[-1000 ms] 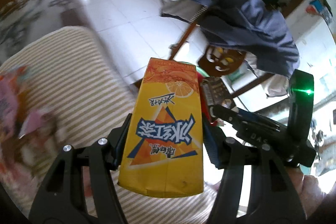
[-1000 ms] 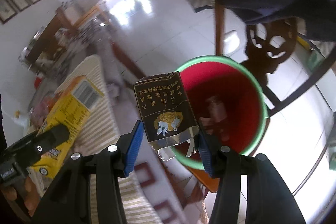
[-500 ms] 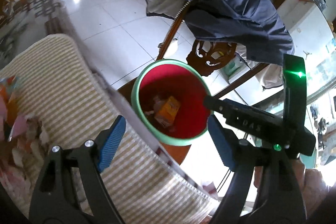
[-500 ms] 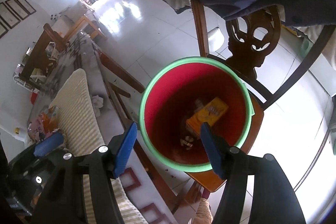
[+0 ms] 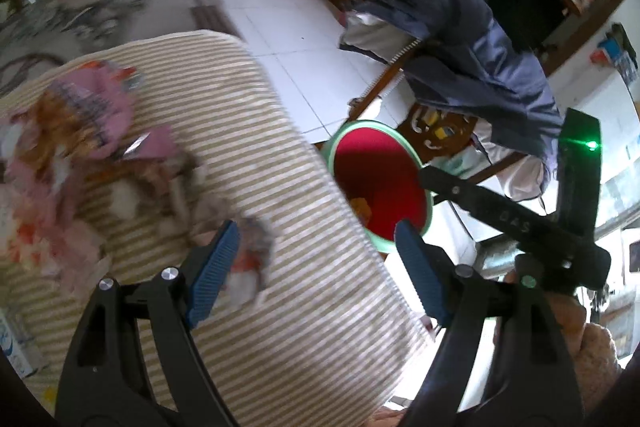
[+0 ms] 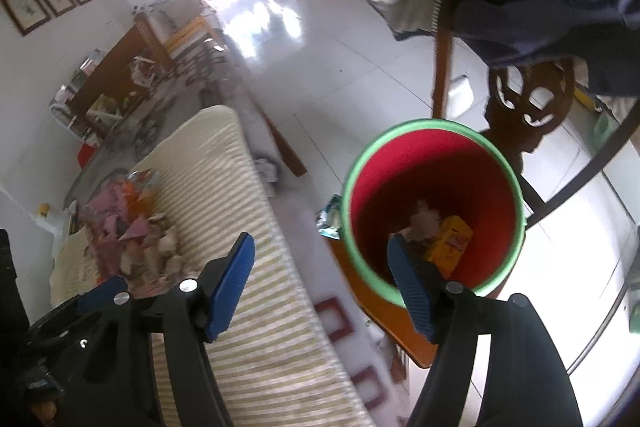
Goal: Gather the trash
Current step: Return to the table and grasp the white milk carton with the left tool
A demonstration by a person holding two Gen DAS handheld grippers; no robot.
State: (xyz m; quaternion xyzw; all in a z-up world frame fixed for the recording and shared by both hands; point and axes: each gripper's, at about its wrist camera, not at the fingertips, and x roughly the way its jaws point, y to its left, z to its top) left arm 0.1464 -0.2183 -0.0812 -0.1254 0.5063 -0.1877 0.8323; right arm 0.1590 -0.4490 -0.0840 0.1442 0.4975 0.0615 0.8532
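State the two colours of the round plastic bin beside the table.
The round plastic bin is red inside with a green rim, clearest in the right wrist view.

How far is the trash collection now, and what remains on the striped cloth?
Done: a yellow carton and some scraps lie inside the red bin. In hand: nothing; the left tongs and right tongs are both open and empty. Left: a pile of pink wrappers and paper bits sits on the striped cloth, in front of the left tongs.
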